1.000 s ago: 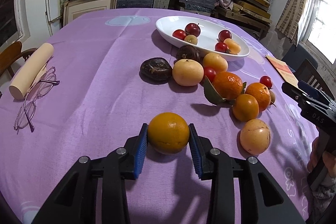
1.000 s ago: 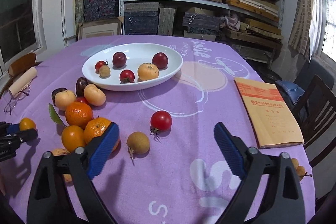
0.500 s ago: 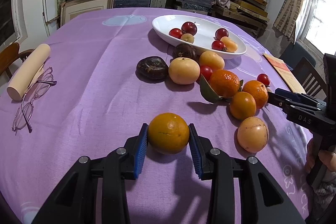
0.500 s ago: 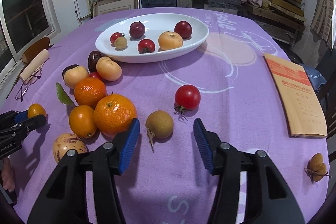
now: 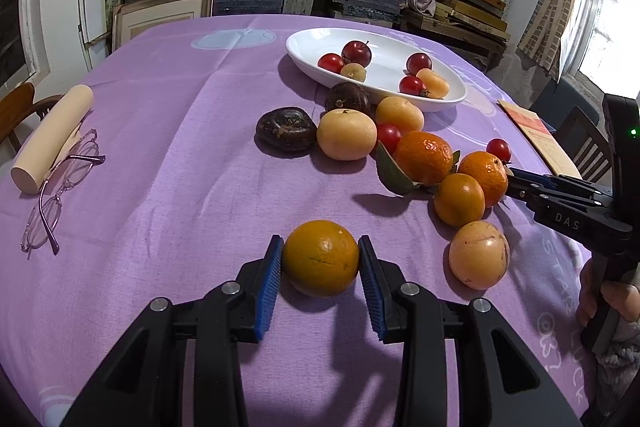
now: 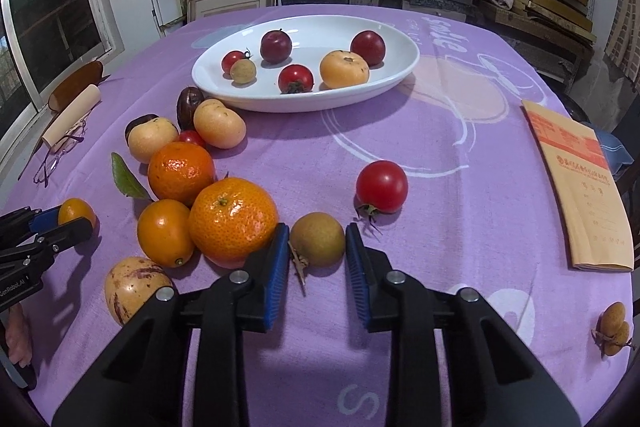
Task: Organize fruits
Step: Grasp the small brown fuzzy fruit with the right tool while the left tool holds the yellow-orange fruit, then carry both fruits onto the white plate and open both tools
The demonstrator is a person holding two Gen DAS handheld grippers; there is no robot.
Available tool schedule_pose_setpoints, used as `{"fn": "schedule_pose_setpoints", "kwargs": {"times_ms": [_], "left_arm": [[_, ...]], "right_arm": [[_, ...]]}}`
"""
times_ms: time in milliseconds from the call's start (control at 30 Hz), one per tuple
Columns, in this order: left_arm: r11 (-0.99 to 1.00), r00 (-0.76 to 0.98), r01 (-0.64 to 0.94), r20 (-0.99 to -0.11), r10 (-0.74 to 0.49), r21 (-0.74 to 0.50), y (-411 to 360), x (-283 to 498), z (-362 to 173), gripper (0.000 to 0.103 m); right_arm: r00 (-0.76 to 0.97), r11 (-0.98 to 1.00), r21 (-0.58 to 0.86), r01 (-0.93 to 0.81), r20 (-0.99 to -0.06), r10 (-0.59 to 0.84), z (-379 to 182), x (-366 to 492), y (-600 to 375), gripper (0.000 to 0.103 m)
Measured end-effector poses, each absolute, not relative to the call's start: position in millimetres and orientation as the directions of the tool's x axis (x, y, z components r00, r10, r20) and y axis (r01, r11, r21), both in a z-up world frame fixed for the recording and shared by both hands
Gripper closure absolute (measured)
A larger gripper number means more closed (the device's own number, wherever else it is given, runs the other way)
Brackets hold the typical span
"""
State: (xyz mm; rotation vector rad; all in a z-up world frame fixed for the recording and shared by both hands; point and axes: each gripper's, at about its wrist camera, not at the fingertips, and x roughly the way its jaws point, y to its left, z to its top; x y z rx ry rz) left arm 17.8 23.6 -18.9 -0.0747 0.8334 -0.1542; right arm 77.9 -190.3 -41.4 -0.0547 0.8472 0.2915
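My right gripper (image 6: 317, 251) has just been closing and now clamps a small round brown fruit (image 6: 317, 244) with a dull, russet skin and a dry stalk, its ribbed blue pads (image 6: 279, 263) pressing both sides. That fruit sits on the purple tablecloth (image 6: 440, 155) well in front of the white oval dish (image 6: 396, 77), touching a pebbled tangerine (image 6: 233, 221). A glossy red tomato (image 6: 382, 187) lies just to its right, nearer the dish.

My left gripper (image 5: 320, 273) is clenched on a smooth orange fruit (image 5: 321, 258), round with a faint crease across its skin, far in front of the dish and apart from the fruit pile.

The glazed dish holds dark red plums, small tomatoes and pale yellow fruit.

Only the right wrist view shows the tan paper booklet (image 6: 580, 183) lying flat to the right of the dish and a knobbly brown double fruit (image 6: 612, 329) near the cloth's edge. The left wrist view shows more plainly the wrinkled, dark fruit (image 5: 286, 129) left of the pile, the wire-rimmed glasses (image 5: 60, 193) and the pale cylinder (image 5: 52, 139) far left of the dish.
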Motion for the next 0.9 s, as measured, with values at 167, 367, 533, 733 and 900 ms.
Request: {"fn": "schedule_pose_setpoints", "kwargs": {"times_ms": [167, 367, 533, 733, 900], "left_arm": [[0.984, 0.655, 0.112, -0.735, -0.178, -0.139, 25, 18, -20, 0.065], [0.981, 0.652, 0.113, -0.734, -0.191, -0.155, 26, 17, -20, 0.065], [0.978, 0.668, 0.118, -0.715, -0.206, -0.171, 29, 15, -16, 0.065], [0.984, 0.696, 0.148, -0.696, -0.178, -0.103, 21, 35, 5, 0.065], [0.981, 0.727, 0.190, -0.664, -0.174, -0.049, -3, 91, 35, 0.065]], "right_arm": [[0.624, 0.960, 0.073, -0.271, -0.746, 0.233, -41, 79, -192, 0.075], [0.646, 0.962, 0.095, -0.254, -0.724, 0.242, -38, 77, -199, 0.075], [0.666, 0.966, 0.083, -0.243, -0.710, 0.229, -35, 74, -201, 0.075], [0.690, 0.965, 0.080, -0.248, -0.685, 0.234, -13, 79, -204, 0.075], [0.703, 0.964, 0.074, -0.256, -0.670, 0.238, 17, 120, -199, 0.075]]}}
